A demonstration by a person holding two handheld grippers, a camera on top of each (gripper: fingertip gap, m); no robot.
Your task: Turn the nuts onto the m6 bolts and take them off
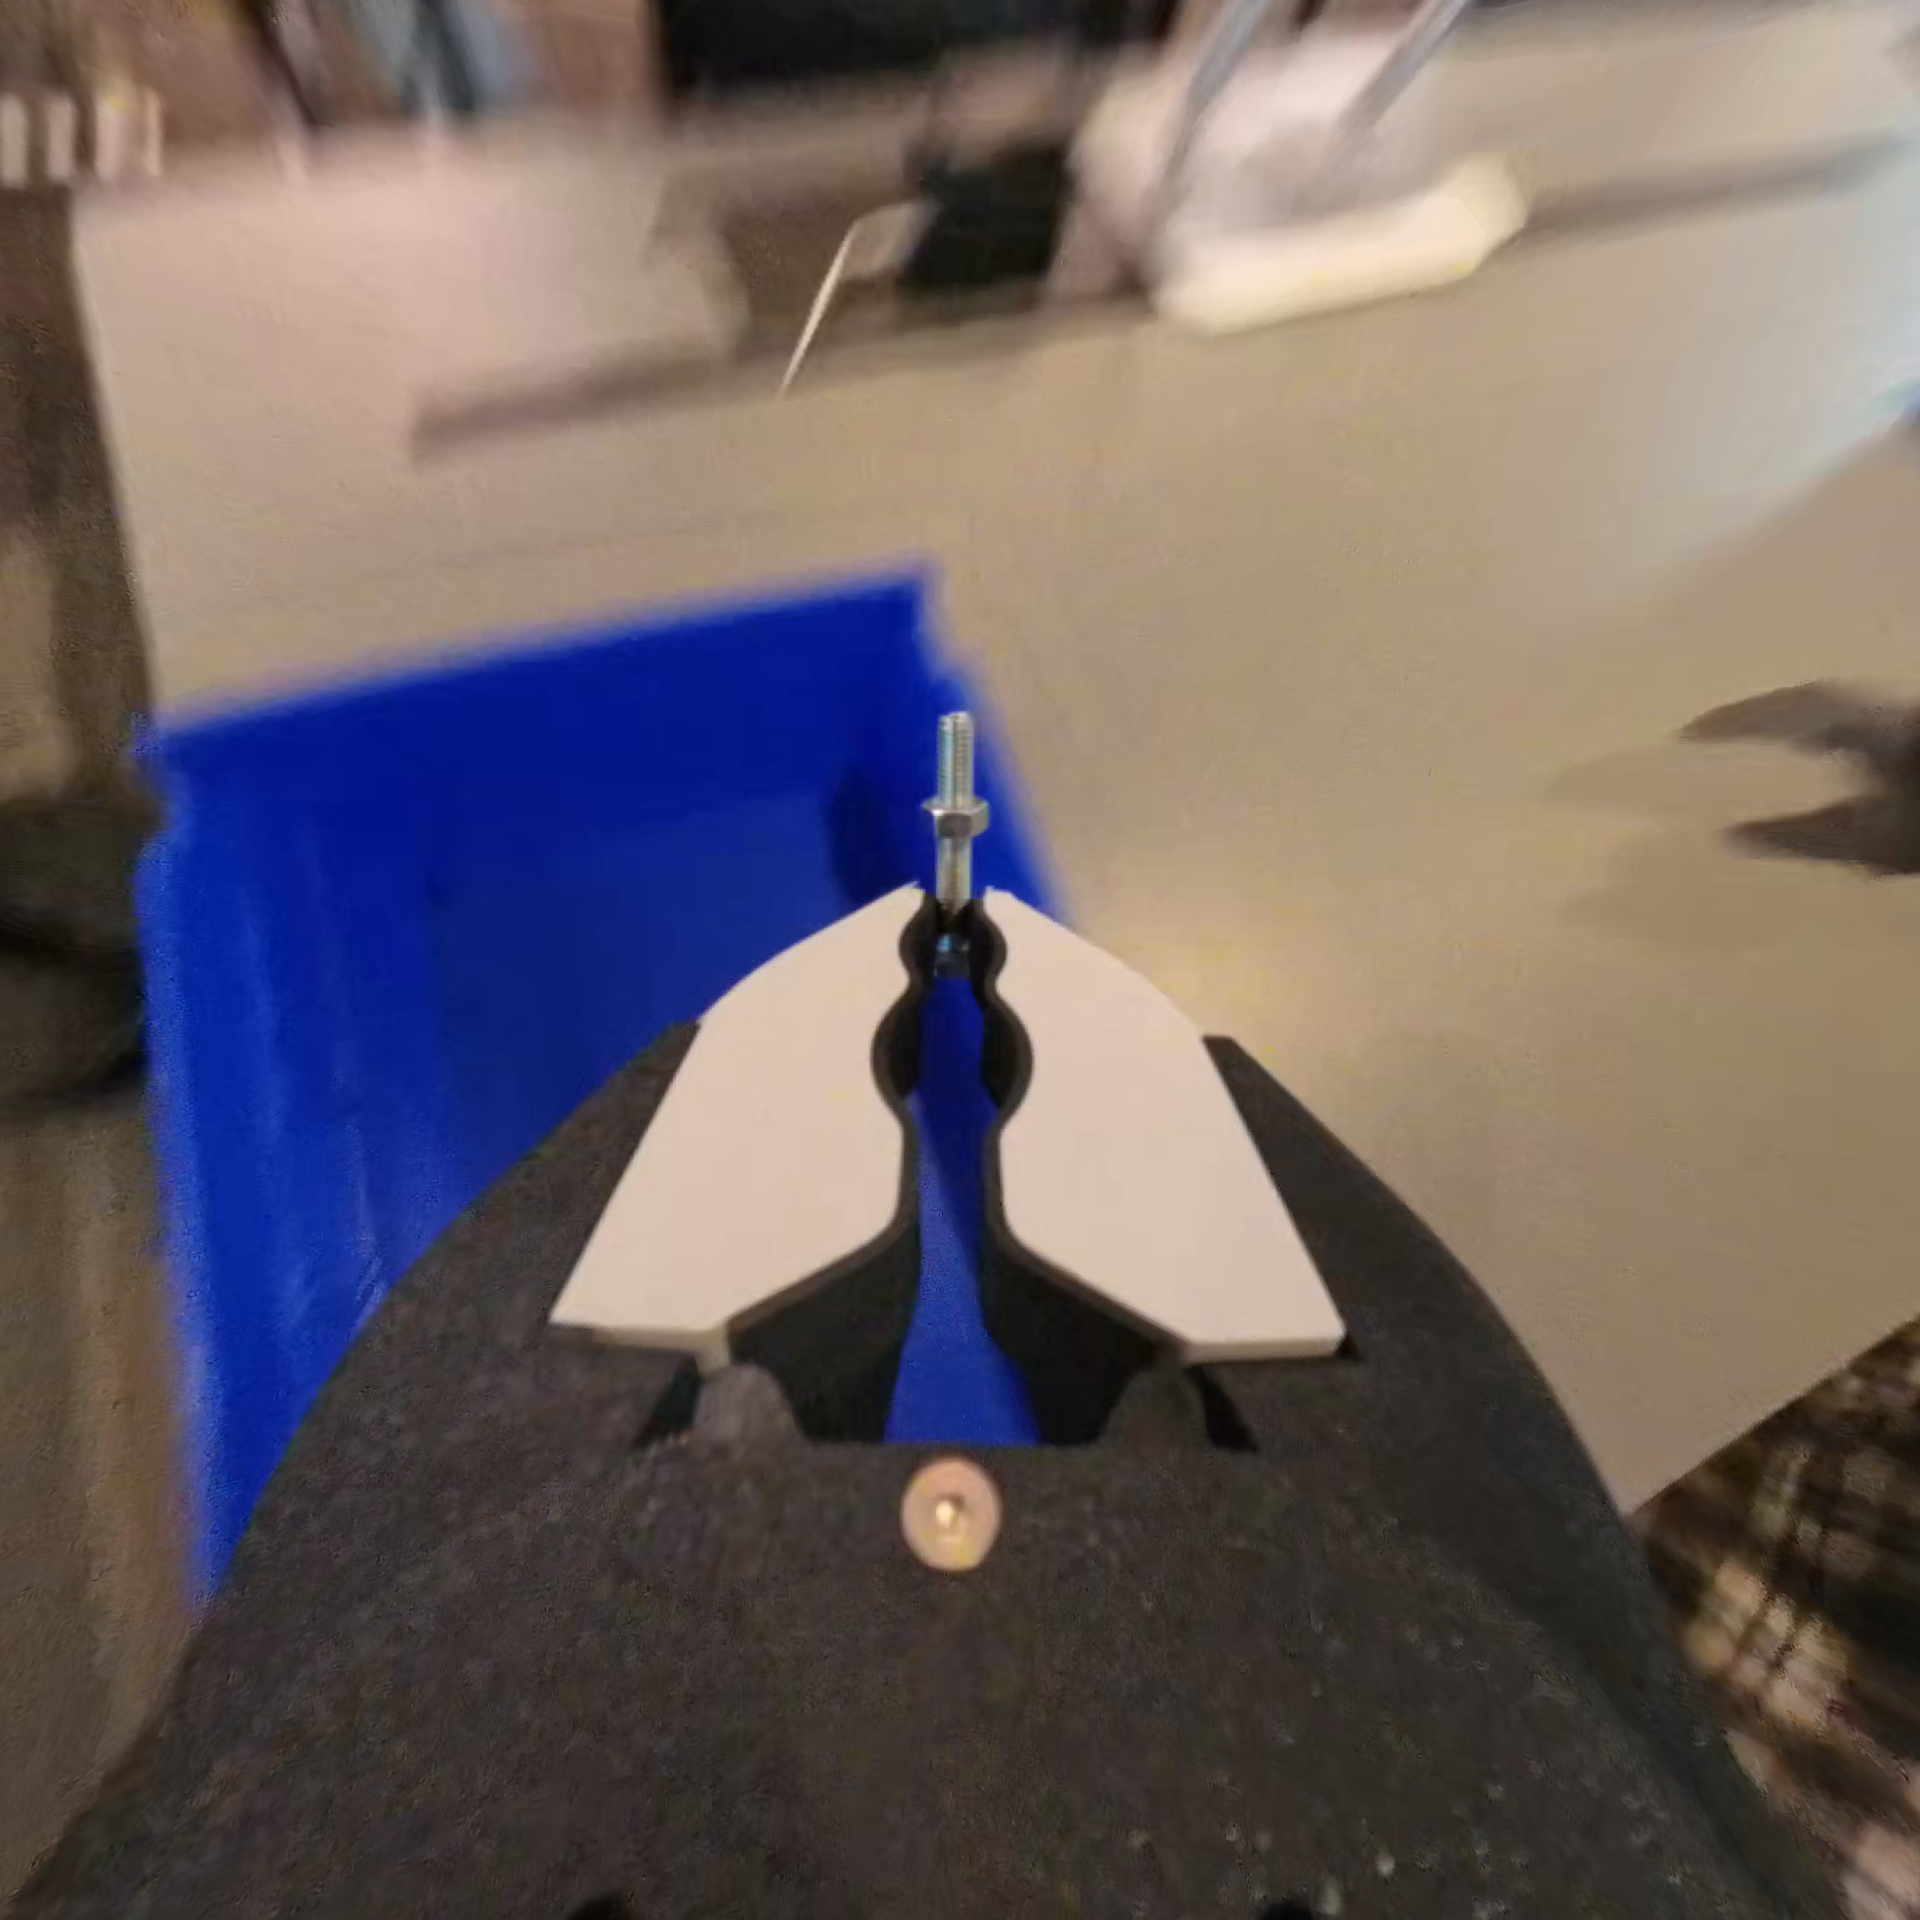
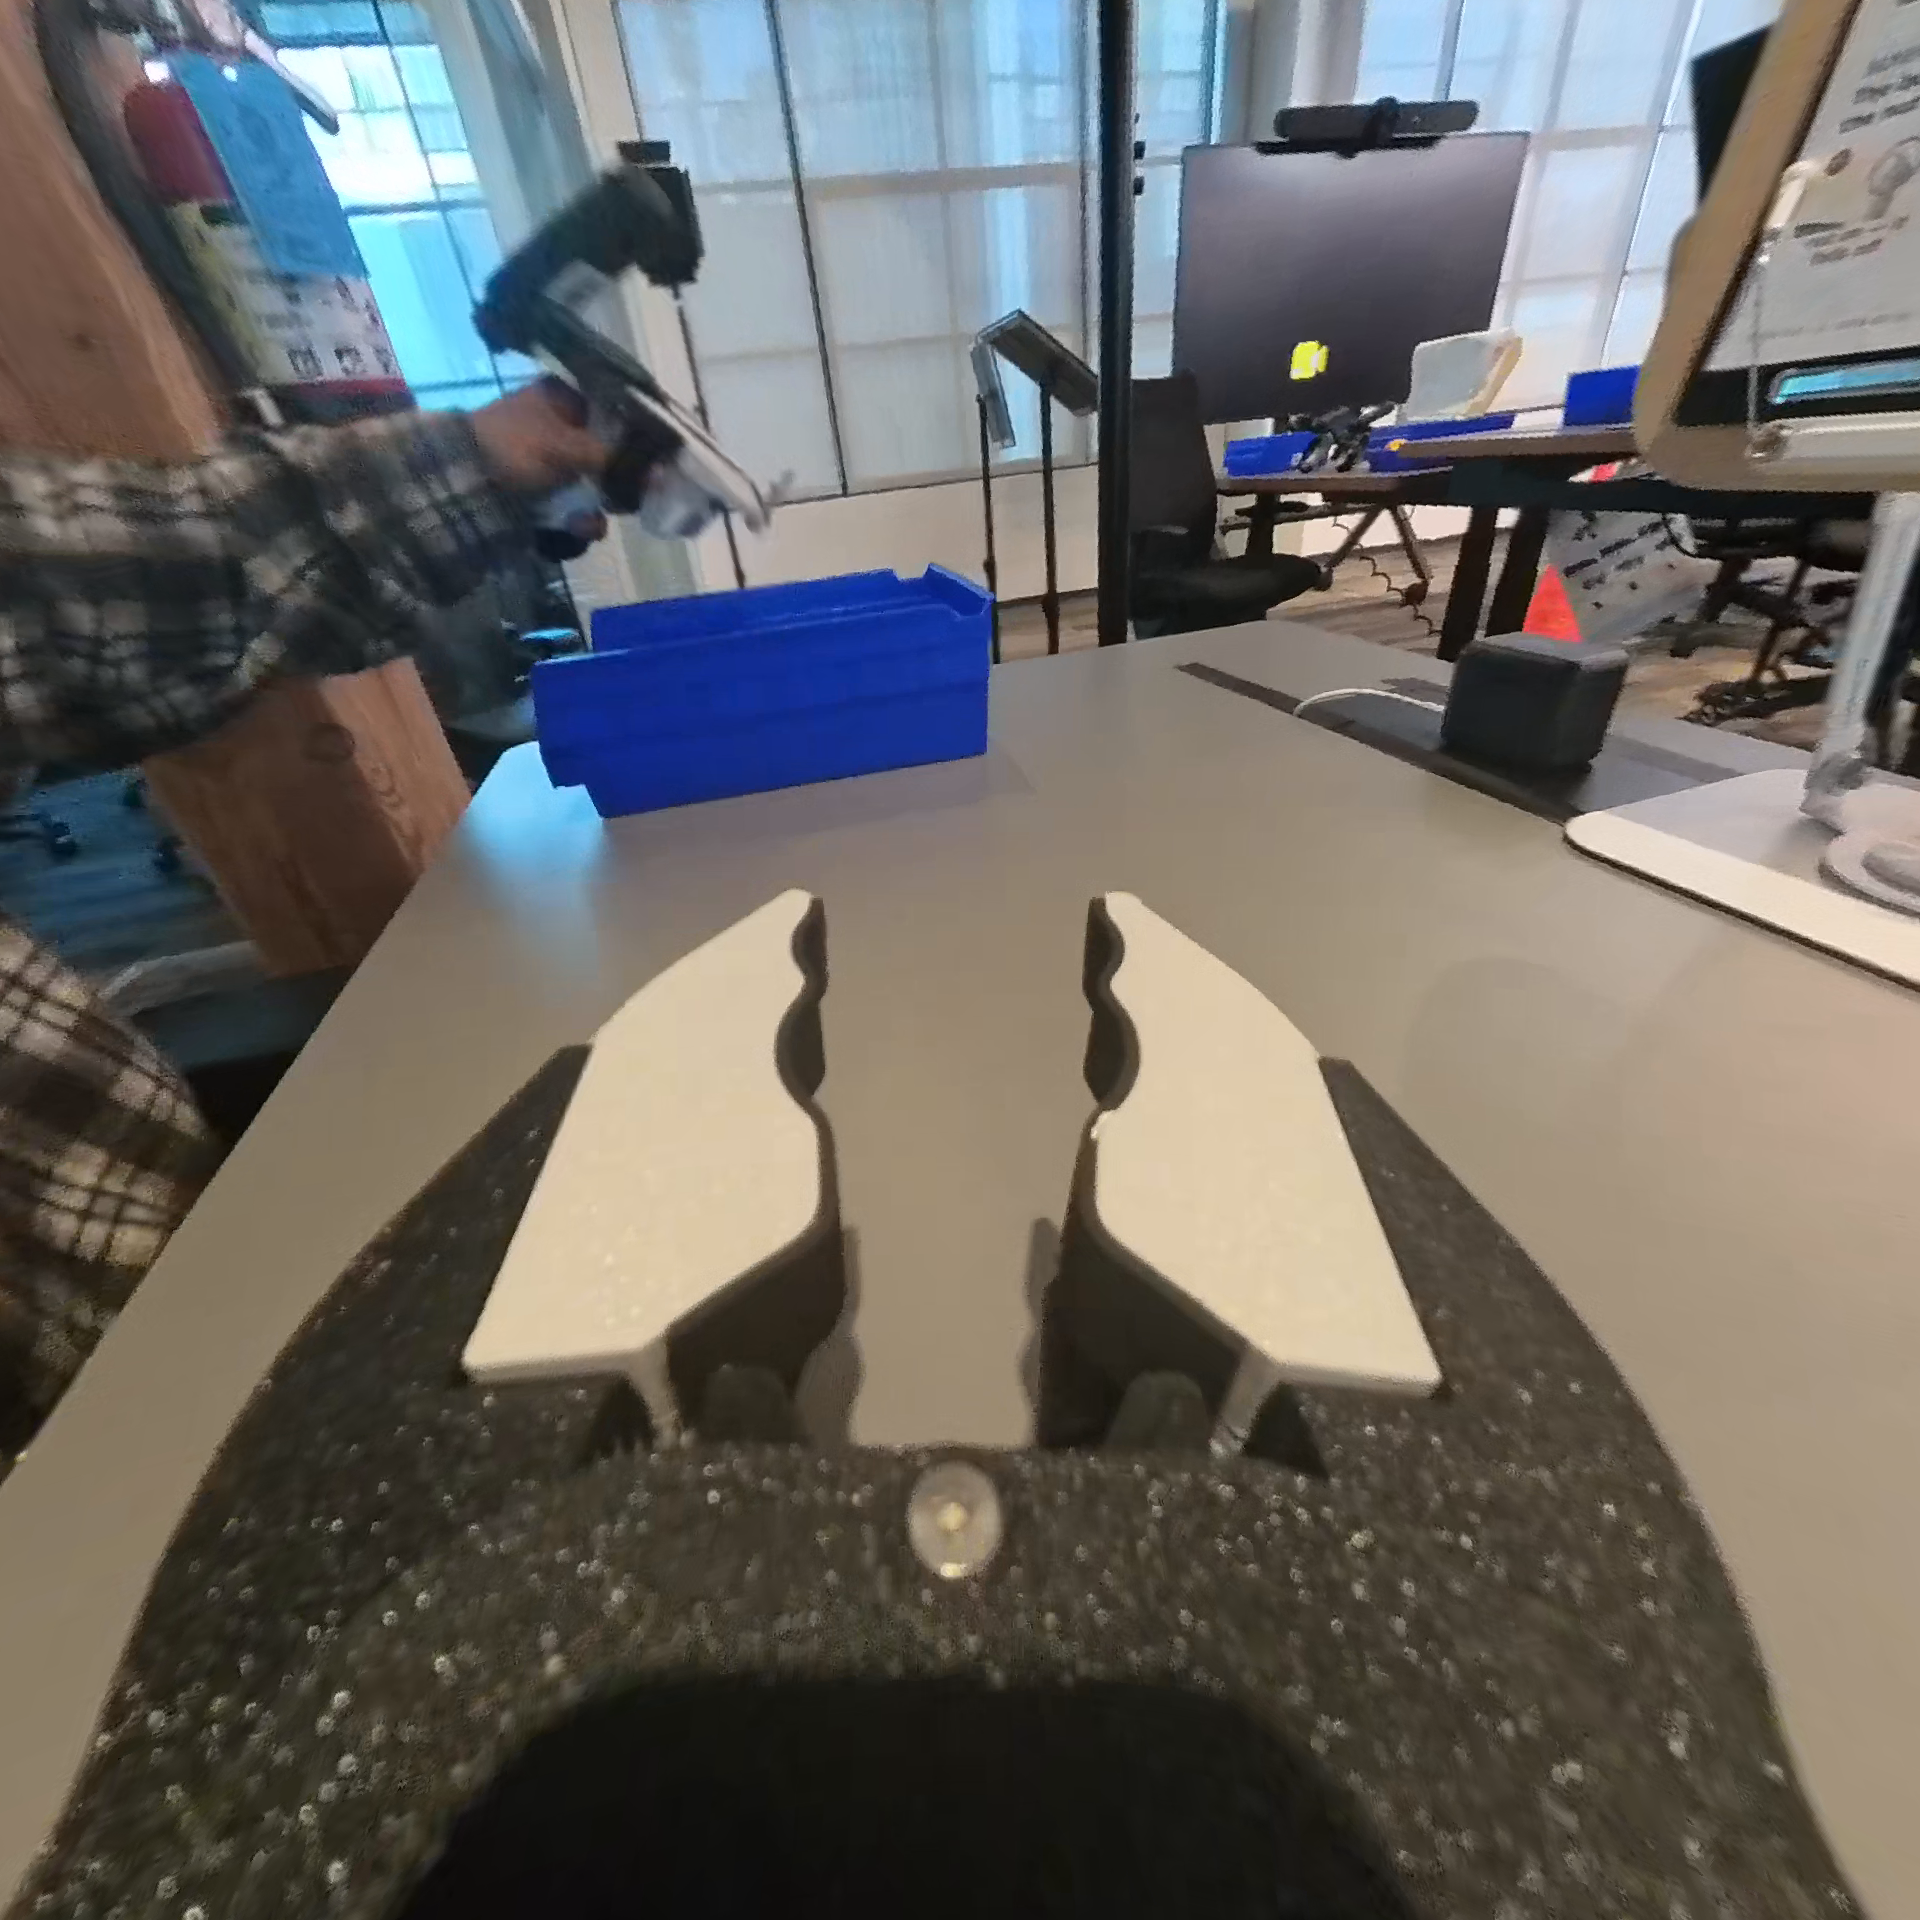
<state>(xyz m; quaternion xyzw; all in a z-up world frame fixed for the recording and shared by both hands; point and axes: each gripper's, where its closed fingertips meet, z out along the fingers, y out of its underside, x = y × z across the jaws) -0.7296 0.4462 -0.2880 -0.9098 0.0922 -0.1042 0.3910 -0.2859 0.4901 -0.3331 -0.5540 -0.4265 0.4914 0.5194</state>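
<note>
Left hand-held gripper (image 1: 954, 904) is pinched on the head end of an M6 bolt (image 1: 953, 831); only the very tips are seen gripping it, shank sticking out forward past them. A hex nut (image 1: 954, 821) is threaded about halfway along the shank. Bolt is held above the blue bin (image 1: 468, 883), near its right end, at the far left of the bench (image 2: 1247, 987).

Right hand-held gripper (image 2: 956, 935) is spread wide, nothing in it, low over the bare bench and well apart from the bolt.

Risks:
- Bolt is clamped by a short length only, so torque on the nut is likely to spin or tilt it in the pads
- Left view is heavily motion-blurred; a fast swing could throw the bolt out, possibly onto the bench or floor rather than into the bin
- Nut is small against the wide pads; a misaligned pinch could push the bolt sideways instead of turning the nut
- Once off the thread, the nut could be dropped
</note>
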